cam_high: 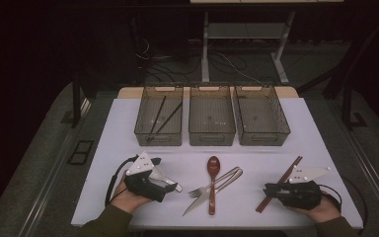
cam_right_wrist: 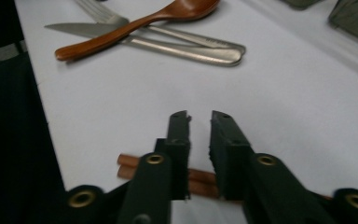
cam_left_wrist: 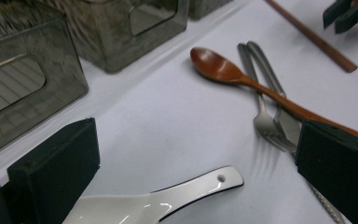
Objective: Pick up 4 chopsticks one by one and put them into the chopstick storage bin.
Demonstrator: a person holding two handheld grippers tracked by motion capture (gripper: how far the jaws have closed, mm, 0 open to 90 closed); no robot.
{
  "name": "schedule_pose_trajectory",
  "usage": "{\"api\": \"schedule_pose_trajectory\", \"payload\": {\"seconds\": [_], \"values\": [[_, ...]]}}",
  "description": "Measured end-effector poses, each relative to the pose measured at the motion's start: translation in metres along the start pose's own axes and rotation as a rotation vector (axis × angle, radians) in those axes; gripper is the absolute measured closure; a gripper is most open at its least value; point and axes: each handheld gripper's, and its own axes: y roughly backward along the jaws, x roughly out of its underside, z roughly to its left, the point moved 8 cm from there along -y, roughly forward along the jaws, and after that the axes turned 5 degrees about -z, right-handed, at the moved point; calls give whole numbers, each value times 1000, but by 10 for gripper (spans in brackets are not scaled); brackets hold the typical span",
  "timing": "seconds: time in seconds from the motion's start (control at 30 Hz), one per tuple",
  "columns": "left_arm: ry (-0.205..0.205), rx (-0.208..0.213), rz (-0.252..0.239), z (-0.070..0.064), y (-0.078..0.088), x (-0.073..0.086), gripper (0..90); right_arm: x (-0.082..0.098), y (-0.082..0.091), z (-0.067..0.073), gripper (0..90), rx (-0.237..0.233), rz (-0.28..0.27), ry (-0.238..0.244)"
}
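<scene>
A white ceramic spoon [cam_left_wrist: 168, 200] lies on the white table [cam_high: 128, 128] between the wide-apart jaws of my left gripper [cam_left_wrist: 198, 140], and neither pad touches it. That open gripper [cam_high: 165, 188] sits at the table's front left. At the front right, my right gripper [cam_high: 267, 190] points left across the near end of two brown chopsticks [cam_high: 287, 173]. Its jaws [cam_right_wrist: 199, 116] stand almost together with a slim gap and nothing between the tips. The chopsticks [cam_right_wrist: 129, 166] lie crosswise under them on the table.
A wooden spoon [cam_high: 212, 173], a fork [cam_high: 197, 191] and a knife [cam_high: 195, 206] lie crossed at the front centre. Three grey bins stand in a row at the back: left [cam_high: 159, 139] holding black chopsticks [cam_high: 158, 114], middle [cam_high: 211, 139], right [cam_high: 264, 139].
</scene>
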Motion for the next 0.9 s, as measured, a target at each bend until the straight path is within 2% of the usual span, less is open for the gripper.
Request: {"api": "schedule_pose_trajectory", "payload": {"seconds": [0.1,0.23,0.33,0.43,0.63,0.7,0.9], "values": [[16,18,-11,-1,2,3,0,4,2,5,888,-39,20,10],[11,17,8,1,-1,7,0,10,3,14,897,-90,58,24],[-12,20,25,0,-2,9,0,11,0,20,897,-112,79,45],[-20,21,30,0,-2,9,0,13,-4,24,896,-116,94,63],[-17,22,22,-1,-2,8,0,17,-4,25,896,-125,127,65],[-27,22,30,-1,-2,9,0,19,-6,27,897,-134,140,72],[-23,29,39,-2,-4,10,0,20,-9,27,896,-147,158,70]]}}
